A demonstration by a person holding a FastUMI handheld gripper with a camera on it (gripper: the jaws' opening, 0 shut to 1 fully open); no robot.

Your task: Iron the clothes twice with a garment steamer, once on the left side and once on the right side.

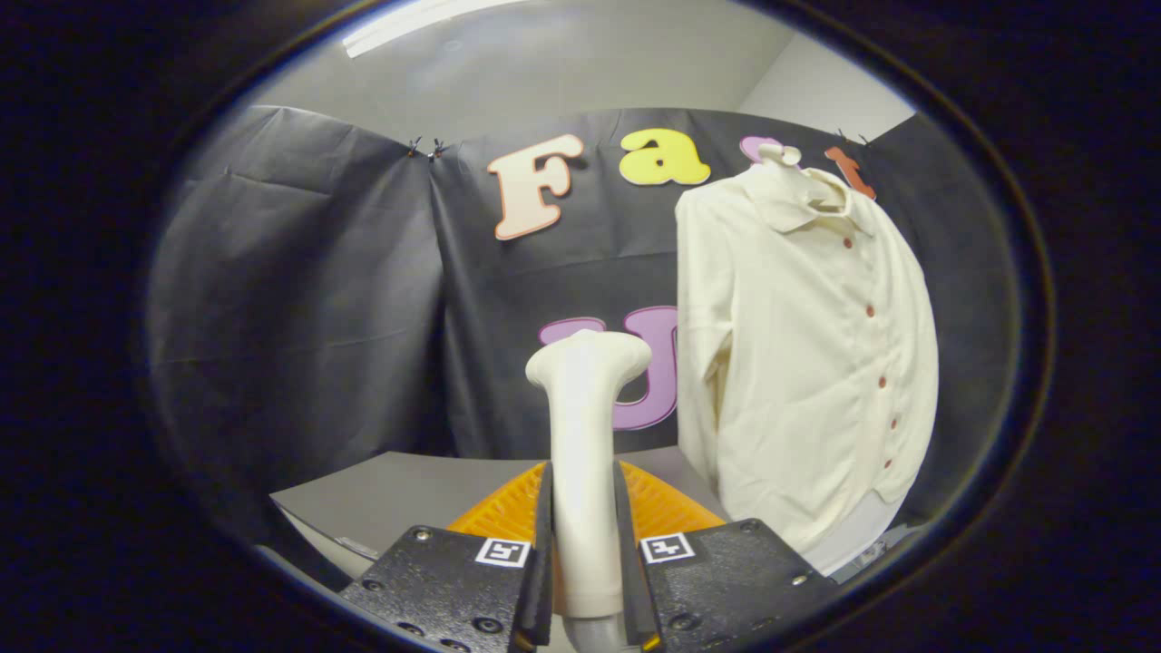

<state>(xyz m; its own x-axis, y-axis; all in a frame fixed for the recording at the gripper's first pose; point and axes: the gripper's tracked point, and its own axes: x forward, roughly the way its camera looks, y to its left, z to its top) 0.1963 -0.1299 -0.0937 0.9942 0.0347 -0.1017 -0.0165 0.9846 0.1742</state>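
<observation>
The hand-held gripper (585, 580) is closing both fingers on the handle of the garment steamer (585, 435), which is standing upright between them with its head pointing up and slightly toward the shirt (798, 363). An orange ribbed mat (662, 503) is lying just beyond the fingers on the grey counter (399, 499). The cream shirt with small reddish buttons is hanging on a form at the far right edge of the counter, well apart from the steamer head, its front facing the gripper.

Judging from this, the steamer is in hand but is not touching the cloth, so the ironing seems to be at its start: both the left-side pass and the right-side pass look left to do. Nothing on the fabric is telling whether any pass is already made.

No brand name or readable label is showing on the steamer or shirt; the fingers are carrying small square black-and-white markers
</observation>
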